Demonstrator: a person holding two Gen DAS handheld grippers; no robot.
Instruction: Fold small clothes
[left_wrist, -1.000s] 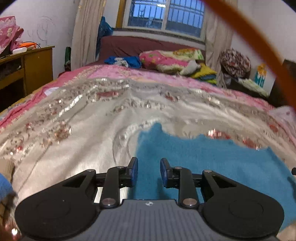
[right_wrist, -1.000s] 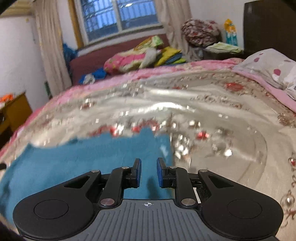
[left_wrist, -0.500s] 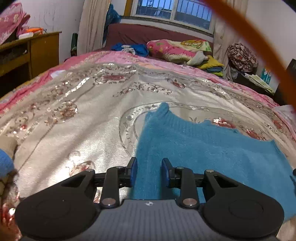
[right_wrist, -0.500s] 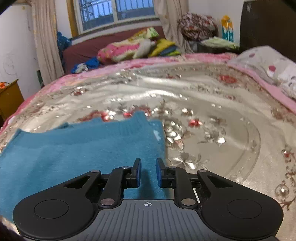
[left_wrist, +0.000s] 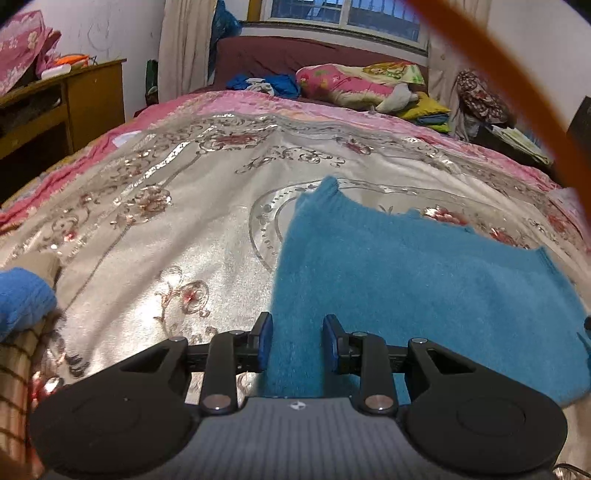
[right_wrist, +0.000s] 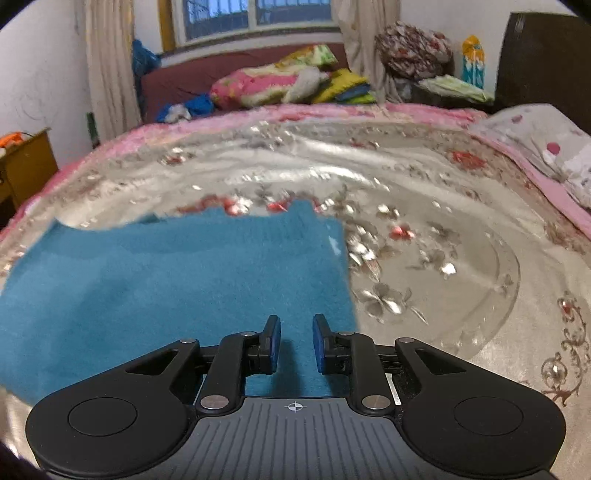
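Note:
A teal knitted garment (left_wrist: 413, 288) lies flat on the silver flowered bedspread (left_wrist: 184, 236). In the left wrist view my left gripper (left_wrist: 297, 343) is open, low over the garment's near left edge, holding nothing. In the right wrist view the same garment (right_wrist: 177, 280) fills the left half, and my right gripper (right_wrist: 296, 343) is open over its near right corner, also empty. The garment's near hem is hidden under both grippers.
A blue knitted piece (left_wrist: 22, 299) lies at the far left beside a checked cloth (left_wrist: 14, 387). A wooden cabinet (left_wrist: 74, 99) stands left of the bed. Folded bedding (left_wrist: 354, 85) is piled at the far end. A pillow (right_wrist: 543, 144) lies on the right.
Both grippers have drawn back toward the near edge of the bed and dropped lower, so more of the garment shows ahead of them. The jaws stay open.

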